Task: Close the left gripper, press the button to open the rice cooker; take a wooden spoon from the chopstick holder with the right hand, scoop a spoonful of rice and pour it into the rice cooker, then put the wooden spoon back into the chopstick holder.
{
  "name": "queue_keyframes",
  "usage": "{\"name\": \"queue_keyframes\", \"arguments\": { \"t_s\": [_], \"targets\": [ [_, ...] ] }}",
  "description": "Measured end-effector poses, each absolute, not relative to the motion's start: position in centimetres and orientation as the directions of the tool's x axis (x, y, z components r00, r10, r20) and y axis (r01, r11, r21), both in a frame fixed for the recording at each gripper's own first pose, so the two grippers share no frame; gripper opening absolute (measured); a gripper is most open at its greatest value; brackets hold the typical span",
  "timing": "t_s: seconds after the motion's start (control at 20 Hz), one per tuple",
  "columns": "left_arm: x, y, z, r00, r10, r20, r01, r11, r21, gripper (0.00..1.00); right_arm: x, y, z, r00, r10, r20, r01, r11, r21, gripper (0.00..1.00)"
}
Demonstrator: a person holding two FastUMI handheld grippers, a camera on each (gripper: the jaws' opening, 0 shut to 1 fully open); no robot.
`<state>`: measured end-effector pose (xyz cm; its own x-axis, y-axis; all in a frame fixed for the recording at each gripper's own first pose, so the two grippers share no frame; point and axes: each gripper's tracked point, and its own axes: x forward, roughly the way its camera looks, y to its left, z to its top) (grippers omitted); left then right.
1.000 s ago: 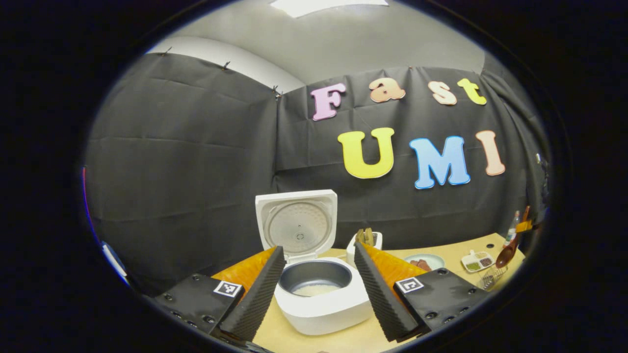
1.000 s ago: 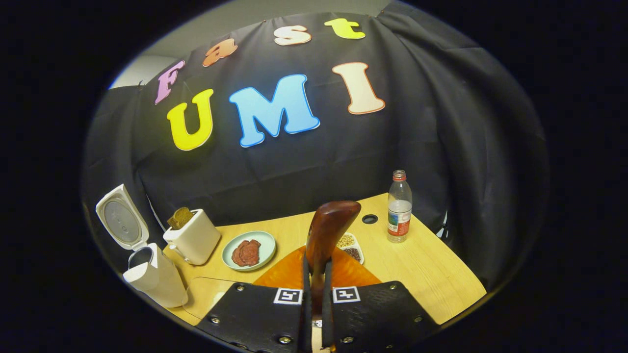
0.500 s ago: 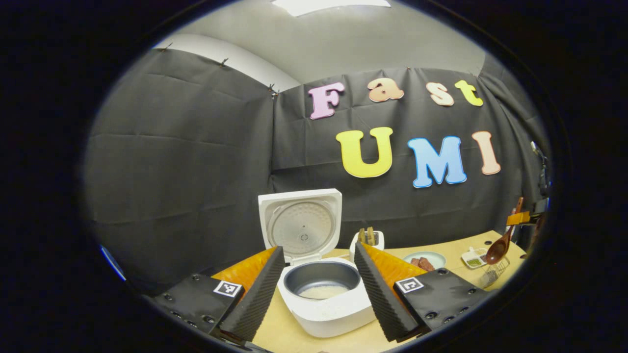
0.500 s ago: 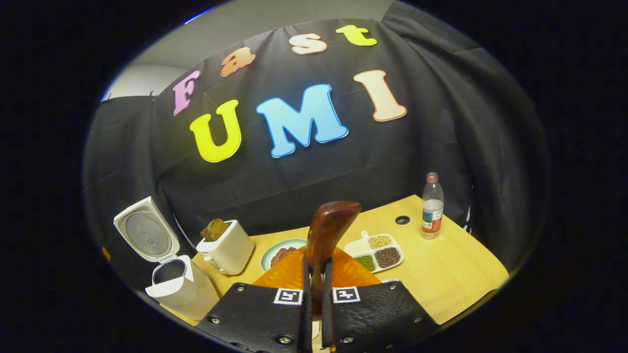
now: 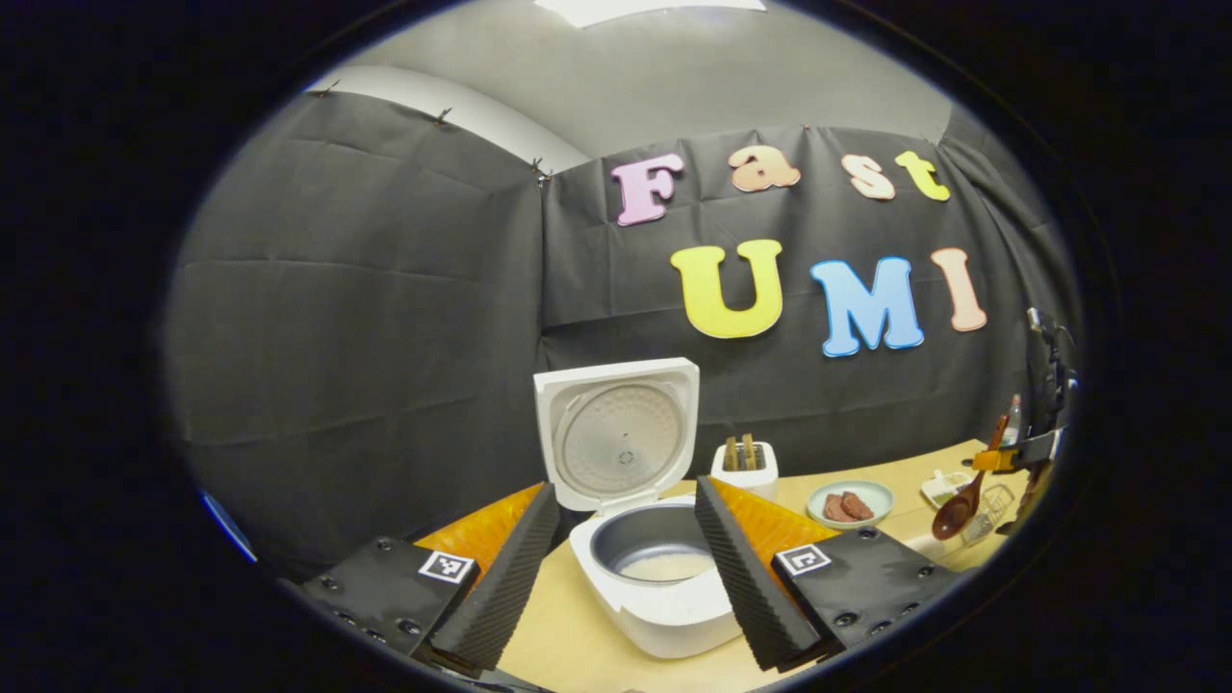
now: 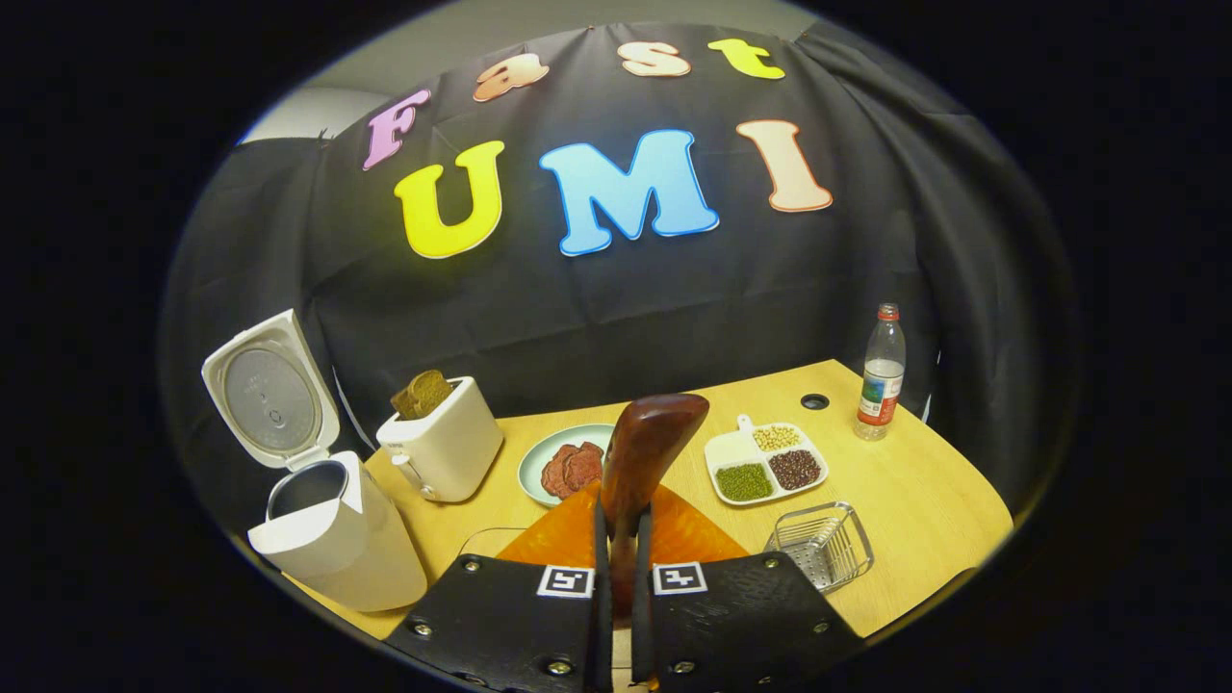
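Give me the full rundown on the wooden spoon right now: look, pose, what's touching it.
The wooden spoon is dark reddish-brown, glossy wood. The right claw is shut on its handle, both fingers pressing it, so the bowl stands up ahead of the claw, tipped slightly right. In the left gripper view the spoon hangs bowl-down above the table's right end, near the wire holder. Nothing else touches it. Whether it carries rice cannot be told.

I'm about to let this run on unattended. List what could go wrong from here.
The wooden spoon is pinched low on its handle by the right gripper, so it could twist or slip while scooping. The divided tray is shallow; a push could scatter grains. The chopstick holder is a light wire basket near the table edge and may tip on return.
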<state>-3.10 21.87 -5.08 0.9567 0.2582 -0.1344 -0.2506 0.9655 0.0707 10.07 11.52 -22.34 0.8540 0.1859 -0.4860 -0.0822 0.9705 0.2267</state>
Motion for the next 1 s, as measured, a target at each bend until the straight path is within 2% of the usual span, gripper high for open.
{"name": "queue_keyframes", "arguments": {
  "t_s": [0.1, 0.2, 0.3, 0.35, 0.55, 0.8, 1.0],
  "targets": [
    [-3.2, 22.8, -5.5, 0.954, 0.265, -0.142, -0.257, 0.964, 0.071, 1.00, 10.1, 12.0, -23.6, 0.851, 0.164, -0.499, -0.071, 0.977, 0.200, 0.08],
    [-3.5, 23.7, -5.7, 0.951, 0.271, -0.150, -0.263, 0.962, 0.070, 0.94, 10.1, 12.3, -24.6, 0.850, 0.143, -0.506, -0.065, 0.983, 0.169, 0.08],
    [-3.6, 24.6, -6.3, 0.949, 0.275, -0.157, -0.267, 0.961, 0.072, 1.00, 10.2, 12.5, -25.7, 0.848, 0.122, -0.516, -0.058, 0.989, 0.138, 0.08],
    [-3.5, 24.8, -6.5, 0.948, 0.276, -0.161, -0.267, 0.961, 0.072, 0.98, 10.2, 12.6, -26.3, 0.846, 0.111, -0.521, -0.053, 0.991, 0.125, 0.08],
    [-3.4, 25.8, -7.0, 0.947, 0.273, -0.170, -0.265, 0.962, 0.073, 1.00, 10.0, 13.5, -28.2, 0.835, 0.085, -0.544, -0.038, 0.995, 0.097, 0.08],
    [-3.0, 26.4, -7.4, 0.948, 0.264, -0.177, -0.257, 0.964, 0.067, 0.98, 9.1, 16.1, -28.9, 0.817, 0.125, -0.562, -0.051, 0.988, 0.146, 0.08],
    [-2.6, 26.2, -7.7, 0.952, 0.250, -0.178, -0.244, 0.968, 0.055, 0.98, 8.7, 17.3, -28.9, 0.795, 0.176, -0.581, -0.026, 0.966, 0.258, 0.08]
  ]
}}
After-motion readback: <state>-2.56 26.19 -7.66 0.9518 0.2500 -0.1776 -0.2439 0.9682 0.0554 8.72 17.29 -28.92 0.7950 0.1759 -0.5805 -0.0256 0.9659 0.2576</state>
